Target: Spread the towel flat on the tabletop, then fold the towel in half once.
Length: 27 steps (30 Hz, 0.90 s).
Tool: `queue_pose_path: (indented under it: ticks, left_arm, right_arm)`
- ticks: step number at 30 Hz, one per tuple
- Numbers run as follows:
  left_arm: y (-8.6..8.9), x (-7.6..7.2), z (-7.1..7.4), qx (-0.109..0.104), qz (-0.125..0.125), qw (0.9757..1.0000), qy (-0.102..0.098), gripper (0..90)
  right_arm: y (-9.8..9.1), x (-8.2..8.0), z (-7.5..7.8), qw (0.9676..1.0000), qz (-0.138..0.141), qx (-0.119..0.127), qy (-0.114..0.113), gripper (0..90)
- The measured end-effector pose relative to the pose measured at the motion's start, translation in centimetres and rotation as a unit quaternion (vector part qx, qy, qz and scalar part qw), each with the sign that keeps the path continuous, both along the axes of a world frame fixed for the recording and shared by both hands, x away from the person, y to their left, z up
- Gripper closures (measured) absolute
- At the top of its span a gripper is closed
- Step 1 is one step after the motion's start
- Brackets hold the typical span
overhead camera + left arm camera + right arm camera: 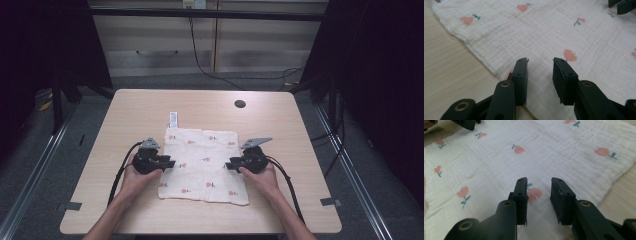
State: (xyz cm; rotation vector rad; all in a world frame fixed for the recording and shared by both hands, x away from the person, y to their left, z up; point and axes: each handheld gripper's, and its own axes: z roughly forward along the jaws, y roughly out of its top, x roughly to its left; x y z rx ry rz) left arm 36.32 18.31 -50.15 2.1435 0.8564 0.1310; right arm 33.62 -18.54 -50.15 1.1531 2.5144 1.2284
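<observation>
Where spread flat mid-table (pixel 150 107): cream cloth (pixel 204 165), pink flowers. Left gripper (pixel 169 163), right gripper (pixel 231 164): part open, empty, over opposite edges. White tag (pixel 173 119) visible from high view.

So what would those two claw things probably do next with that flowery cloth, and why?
Probably ease both down and pinch the cloth at its side edges. The left gripper and right gripper sit at opposite edges facing each other, fingers parted above the flat fabric with nothing between them yet.
</observation>
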Motion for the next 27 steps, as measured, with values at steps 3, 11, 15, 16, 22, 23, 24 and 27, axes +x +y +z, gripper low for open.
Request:
queue_pose_path:
  ticks: [3, 11, 15, 16, 22, 23, 24, 27]
  left_arm:
    - [-0.2, -0.2, -0.2, 0.009, -0.004, 0.9999, -0.008, 64.6]
    - [-0.3, -0.7, -0.1, 0.008, -0.01, 0.9999, -0.004, 63.6]
    - [-0.3, -1.3, -0.2, -0.001, -0.018, 0.9998, -0.002, 63.6]
    - [-0.3, -1.4, -0.2, 0.002, -0.02, 0.9998, -0.004, 63.6]
    - [-0.6, -2.0, -0.1, 0.003, -0.023, 0.9997, 0.0, 63.6]
    - [-0.6, -2.1, -0.1, 0.005, -0.026, 0.9996, 0.0, 63.6]
    - [-0.7, -2.3, -0.1, 0.005, -0.027, 0.9996, -0.001, 63.6]
    - [-0.6, -2.7, -0.1, 0.001, -0.032, 0.9995, 0.003, 63.6]
  right_arm:
    - [0.3, -0.1, -0.3, 0.9999, -0.004, -0.011, -0.002, 64.2]
    - [0.1, -0.6, -0.2, 0.9999, -0.001, -0.017, 0.0, 64.7]
    - [-0.5, -1.0, -0.1, 0.9998, -0.002, -0.019, 0.006, 65.6]
    - [-0.6, -1.1, -0.1, 0.9997, -0.001, -0.022, 0.006, 65.6]
    - [-0.8, -1.8, -0.1, 0.9997, -0.002, -0.025, 0.0, 65.6]
    - [-0.8, -1.9, -0.1, 0.9997, -0.002, -0.026, 0.0, 65.6]
    - [-0.8, -2.0, 0.0, 0.9996, -0.003, -0.028, 0.002, 65.6]
    - [-0.8, -2.2, 0.0, 0.9996, 0.0, -0.028, 0.005, 65.6]
